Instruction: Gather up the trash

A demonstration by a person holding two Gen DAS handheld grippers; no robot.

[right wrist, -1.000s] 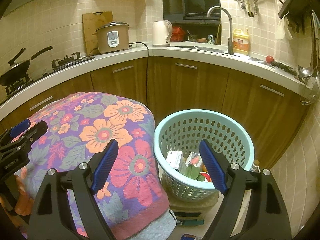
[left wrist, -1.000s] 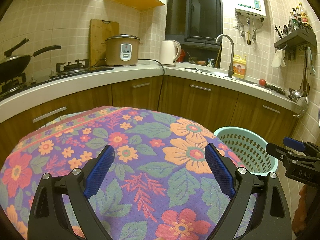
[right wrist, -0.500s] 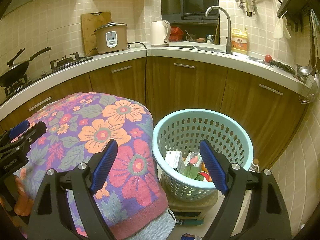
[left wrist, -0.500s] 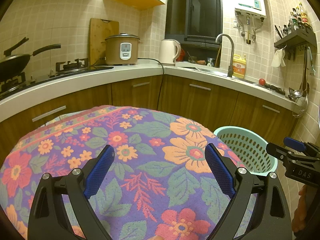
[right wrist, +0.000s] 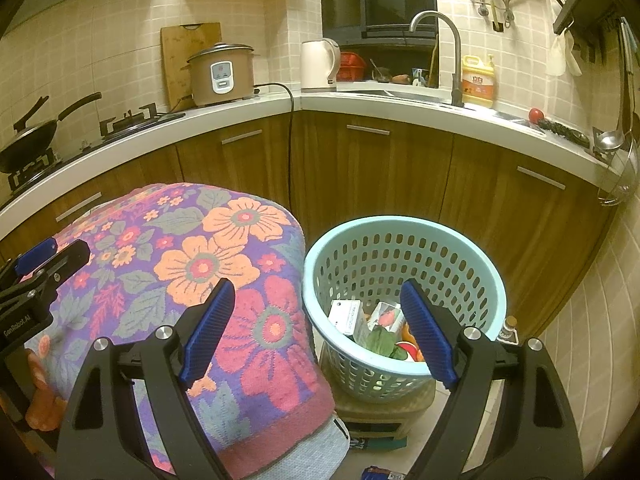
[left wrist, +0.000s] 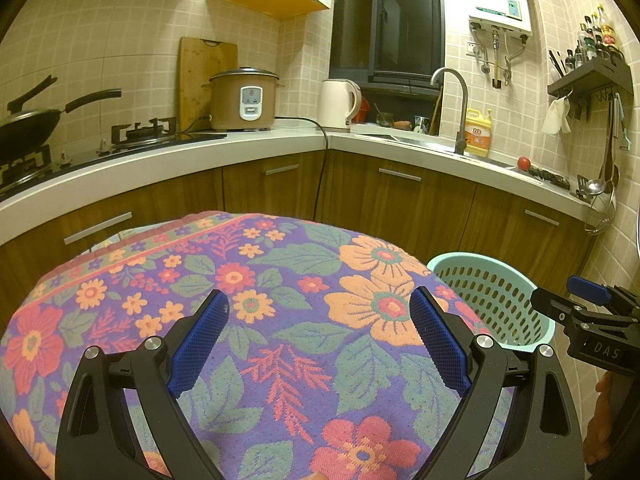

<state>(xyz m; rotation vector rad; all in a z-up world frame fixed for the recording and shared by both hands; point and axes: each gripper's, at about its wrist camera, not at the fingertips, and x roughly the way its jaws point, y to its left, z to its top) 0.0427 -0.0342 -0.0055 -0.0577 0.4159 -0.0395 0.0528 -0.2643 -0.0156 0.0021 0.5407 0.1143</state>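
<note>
A light-blue perforated basket (right wrist: 404, 256) stands on a low stool right of the table; it also shows in the left wrist view (left wrist: 492, 300). Inside lie a white carton (right wrist: 347, 315), a green leaf (right wrist: 380, 340) and other scraps. My right gripper (right wrist: 316, 334) is open and empty, hovering over the basket's near-left rim and the table edge. My left gripper (left wrist: 318, 342) is open and empty above the floral tablecloth (left wrist: 280, 300). Each gripper shows in the other's view: the right one (left wrist: 576, 312), the left one (right wrist: 44, 260).
A kitchen counter (left wrist: 240, 152) curves behind with a wok (left wrist: 28, 120), rice cooker (left wrist: 244, 100), kettle (left wrist: 338, 104), tap (left wrist: 456, 108) and detergent bottle (left wrist: 478, 132). A dark packet (right wrist: 380, 473) lies on the floor below the basket.
The right gripper has drifted slightly up and back, so the basket sits a little lower in its view. The left gripper has barely moved. Both stay open.
</note>
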